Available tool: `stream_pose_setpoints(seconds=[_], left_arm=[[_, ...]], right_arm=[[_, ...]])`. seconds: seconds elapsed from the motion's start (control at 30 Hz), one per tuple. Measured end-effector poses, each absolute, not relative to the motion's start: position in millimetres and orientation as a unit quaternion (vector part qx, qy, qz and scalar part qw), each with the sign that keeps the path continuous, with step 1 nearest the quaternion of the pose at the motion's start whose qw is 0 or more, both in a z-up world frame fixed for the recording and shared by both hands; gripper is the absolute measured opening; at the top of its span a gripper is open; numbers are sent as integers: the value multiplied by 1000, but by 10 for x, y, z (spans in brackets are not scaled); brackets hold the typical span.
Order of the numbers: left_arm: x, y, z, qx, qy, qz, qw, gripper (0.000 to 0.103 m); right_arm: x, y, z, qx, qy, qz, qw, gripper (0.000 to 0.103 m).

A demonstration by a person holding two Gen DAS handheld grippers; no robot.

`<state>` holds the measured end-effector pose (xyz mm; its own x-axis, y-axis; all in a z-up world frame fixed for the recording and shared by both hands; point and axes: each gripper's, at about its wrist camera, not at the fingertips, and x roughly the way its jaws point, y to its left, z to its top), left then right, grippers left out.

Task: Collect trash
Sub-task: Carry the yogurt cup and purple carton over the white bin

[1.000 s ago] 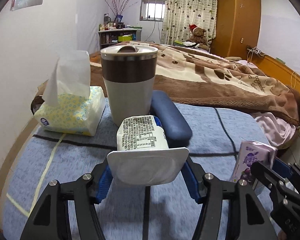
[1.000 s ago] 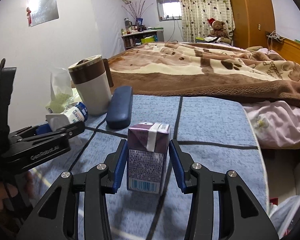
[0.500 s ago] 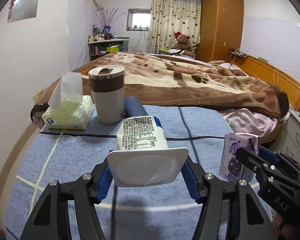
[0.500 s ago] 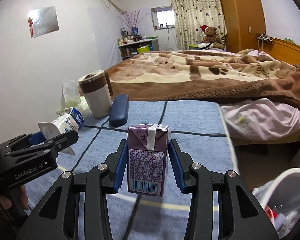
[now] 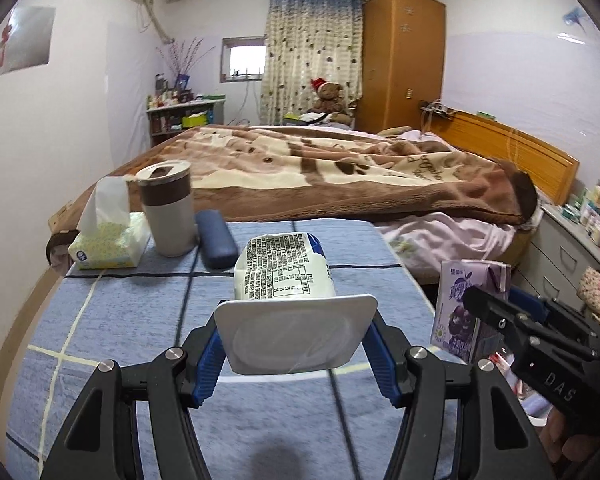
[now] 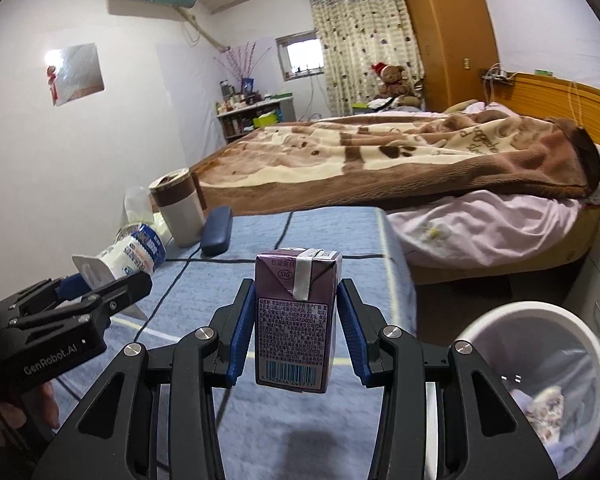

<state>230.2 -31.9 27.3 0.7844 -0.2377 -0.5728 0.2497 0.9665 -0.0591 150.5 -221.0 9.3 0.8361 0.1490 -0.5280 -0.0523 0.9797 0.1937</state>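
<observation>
Both jaws clenched: left gripper [image 5: 296, 354] grasps a light, crushable yogurt cup [image 5: 286, 272]; right gripper [image 6: 296, 338] squeezes a stiff purple carton [image 6: 294, 316] mid-body.

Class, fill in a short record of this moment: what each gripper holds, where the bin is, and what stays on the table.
left gripper: shut on yogurt cup
right gripper: shut on purple drink carton
trash bin: white, lower right in the right wrist view, some rubbish inside
table: blue cloth, with tissue pack, tumbler, blue case

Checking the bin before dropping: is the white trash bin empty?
Not empty. The white trash bin shows crumpled trash inside its liner.
</observation>
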Motion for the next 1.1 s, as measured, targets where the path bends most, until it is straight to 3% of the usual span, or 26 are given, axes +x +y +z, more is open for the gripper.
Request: stream_pose_setpoints(seconds=[0.7,1.1], left_arm=[[1587,-1424,447,38,282,-245,927,63],[1393,-2147,192,52,309,-320,894,63]], right_arm=[[814,-3080,216,109,247,-42,962,43],[662,-3554,13,130,287,-85,945,43]])
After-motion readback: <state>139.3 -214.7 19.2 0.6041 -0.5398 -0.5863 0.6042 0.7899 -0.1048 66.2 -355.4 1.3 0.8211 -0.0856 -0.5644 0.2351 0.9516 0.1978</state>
